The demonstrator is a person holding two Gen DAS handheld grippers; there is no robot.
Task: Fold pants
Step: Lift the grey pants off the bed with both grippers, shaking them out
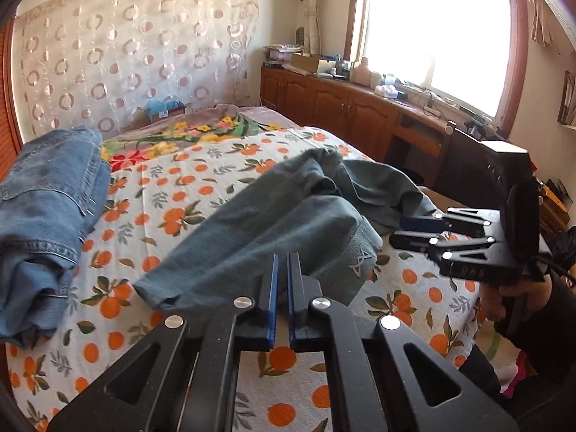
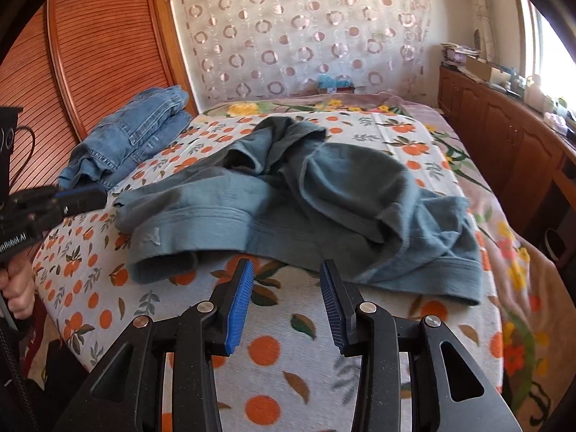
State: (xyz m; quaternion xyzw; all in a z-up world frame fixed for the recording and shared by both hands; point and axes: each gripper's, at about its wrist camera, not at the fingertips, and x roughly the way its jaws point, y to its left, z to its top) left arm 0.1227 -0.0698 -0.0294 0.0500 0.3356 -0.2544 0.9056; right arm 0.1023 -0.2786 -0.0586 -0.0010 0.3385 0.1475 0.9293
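Your left gripper point(image 1: 283, 257) is pinched tight on the teal pants point(image 2: 288, 201) at the hem, your right gripper point(image 2: 284, 270) is half open and empty, so grab the other hem next.

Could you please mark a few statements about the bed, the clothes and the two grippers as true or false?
1. The teal pants lie crumpled on the bedspread. True.
2. The right gripper is clamped on the pants. False: its jaws stand apart over bare bedspread, just short of the fabric.
3. The left gripper has its blue pads nearly together. True.
4. The blue jeans are spread flat across the middle of the bed. False: they sit bundled near the wooden wardrobe side.
5. The bedspread shows an orange fruit print. True.
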